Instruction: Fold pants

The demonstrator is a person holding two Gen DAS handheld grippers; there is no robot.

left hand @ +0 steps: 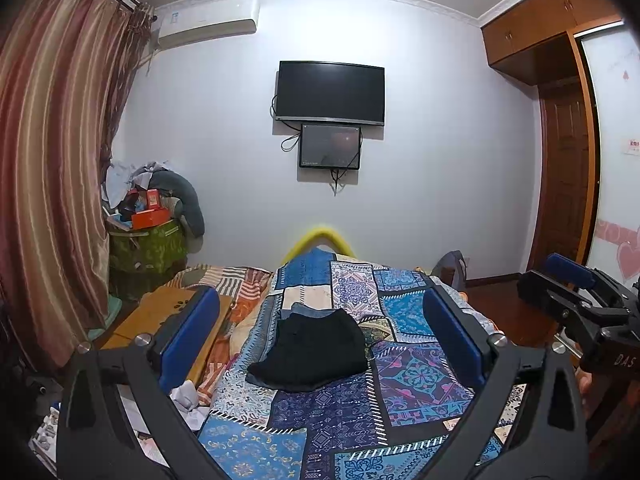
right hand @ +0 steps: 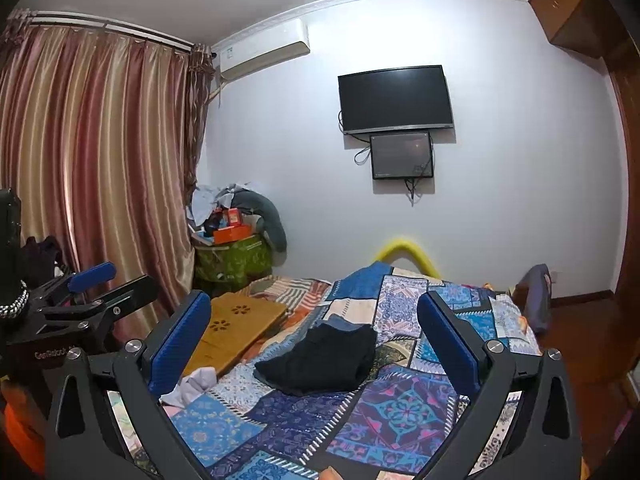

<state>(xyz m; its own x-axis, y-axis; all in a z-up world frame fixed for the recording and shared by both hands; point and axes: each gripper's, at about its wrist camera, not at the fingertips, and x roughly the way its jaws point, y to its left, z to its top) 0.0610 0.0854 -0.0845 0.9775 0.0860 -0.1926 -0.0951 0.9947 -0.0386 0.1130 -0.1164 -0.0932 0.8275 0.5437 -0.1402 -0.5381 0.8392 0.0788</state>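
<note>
Your left gripper (left hand: 320, 336) fills the bottom of its own view, blue-padded fingers (left hand: 188, 336) spread wide with nothing between them, held above the patchwork bedspread (left hand: 360, 408). Your right gripper (right hand: 314, 336) is the same in its view: jaws wide, empty, raised off the bed. Each tool also shows in the other's picture, the right one at the right edge of the left view and the left one at the left edge of the right view.

Between the fingers in both frames, just below centre, you see the pants (left hand: 312, 352), dark and already gathered into a compact folded bundle lying flat on the bedspread, with a strip of blue cloth showing at the far edge. Neither gripper touches them.

To the left of the pants a wooden board (right hand: 236, 328) lies on the bed. On the far wall, upper centre, hangs a television (left hand: 331, 94) with a smaller screen (left hand: 330, 146) below it.
</note>
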